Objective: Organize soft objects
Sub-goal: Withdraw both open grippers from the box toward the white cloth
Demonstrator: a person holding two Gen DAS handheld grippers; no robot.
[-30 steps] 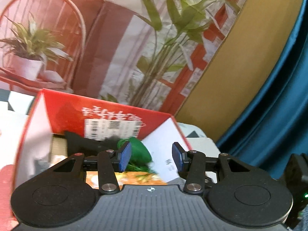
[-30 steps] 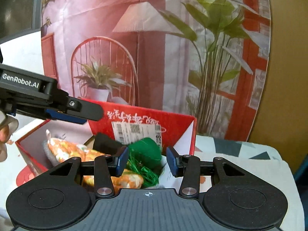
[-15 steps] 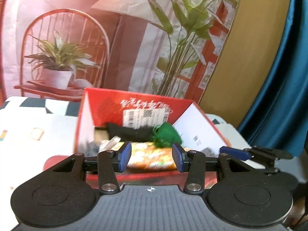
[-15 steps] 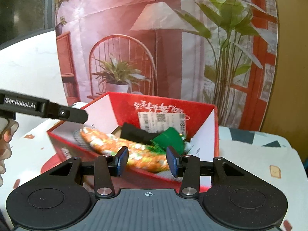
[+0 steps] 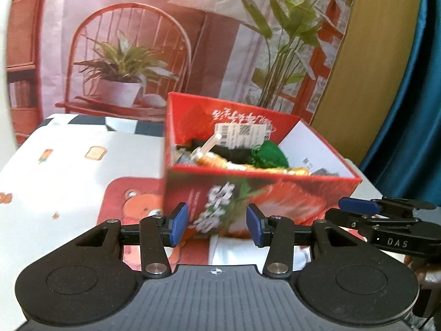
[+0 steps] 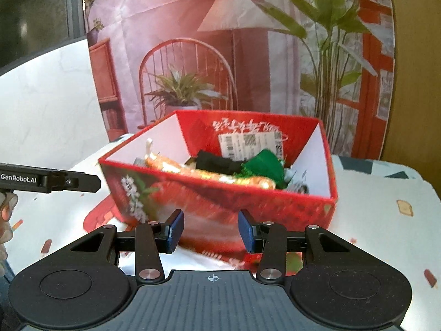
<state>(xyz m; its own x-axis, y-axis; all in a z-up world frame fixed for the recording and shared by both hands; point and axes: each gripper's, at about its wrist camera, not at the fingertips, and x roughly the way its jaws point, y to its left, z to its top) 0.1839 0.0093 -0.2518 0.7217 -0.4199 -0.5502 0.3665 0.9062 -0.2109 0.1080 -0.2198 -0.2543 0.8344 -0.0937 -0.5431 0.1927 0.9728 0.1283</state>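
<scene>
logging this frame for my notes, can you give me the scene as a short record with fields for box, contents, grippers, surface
box: red box, open top, standing on the tablecloth
contents: green soft item, black cloth, orange patterned item lying lengthwise
left gripper: open, empty, in front of the box
right gripper: open, empty, in front of the box
surface: white cloth with small printed motifs and a red bear patch
backdrop: printed room scene

Both wrist cameras low, near, facing red box point(image 5: 248, 190) point(image 6: 220, 201); left camera from left, right opposite.
</scene>
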